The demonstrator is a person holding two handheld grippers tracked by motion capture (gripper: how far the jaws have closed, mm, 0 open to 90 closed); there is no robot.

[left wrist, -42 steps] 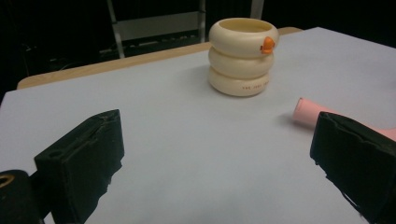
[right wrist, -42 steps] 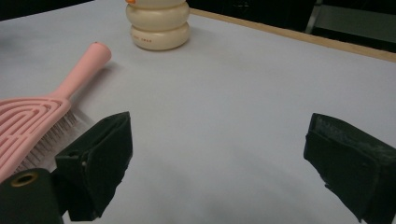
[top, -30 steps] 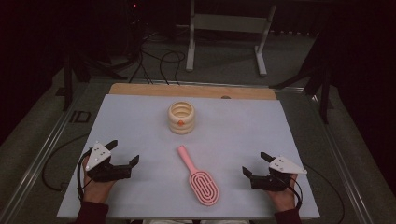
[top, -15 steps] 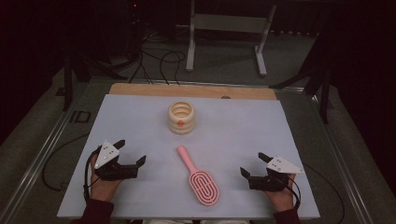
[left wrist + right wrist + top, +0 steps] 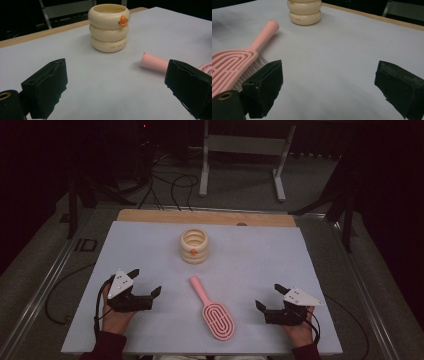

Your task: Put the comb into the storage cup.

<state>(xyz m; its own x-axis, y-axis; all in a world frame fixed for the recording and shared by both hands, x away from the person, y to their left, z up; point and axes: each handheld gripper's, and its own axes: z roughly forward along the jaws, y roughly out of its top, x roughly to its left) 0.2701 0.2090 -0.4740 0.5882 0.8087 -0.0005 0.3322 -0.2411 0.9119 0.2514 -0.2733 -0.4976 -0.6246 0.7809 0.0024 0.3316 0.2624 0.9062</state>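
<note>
A pink hairbrush [image 5: 213, 310] lies flat on the pale tabletop [image 5: 260, 255], near the front edge and roughly midway between the two grippers, its handle pointing away from the person and slightly left toward a cream ringed cup [image 5: 194, 245]. The brush rests bristles down, its slotted oval back facing up, with white bristles visible beneath its head in the right gripper view. The left gripper [image 5: 145, 284] sits to the left of the brush, held in the person's left hand [image 5: 117, 316], and its jaws stand wide apart with nothing between them; in the left gripper view the tip of the brush handle shows just beside the inner edge of one jaw, not touching it as far as can be told. The right gripper [image 5: 270, 297], held in the right hand [image 5: 299, 330], sits to the right of the brush head, well clear of it in the high view, and its jaws also stand wide apart and empty. The cup stands upright farther back on the table, well apart from both grippers, built of three stacked rounded rings with a small orange beak-like knob on its side. A wooden strip [image 5: 205, 217] runs along the table's far edge.
</note>
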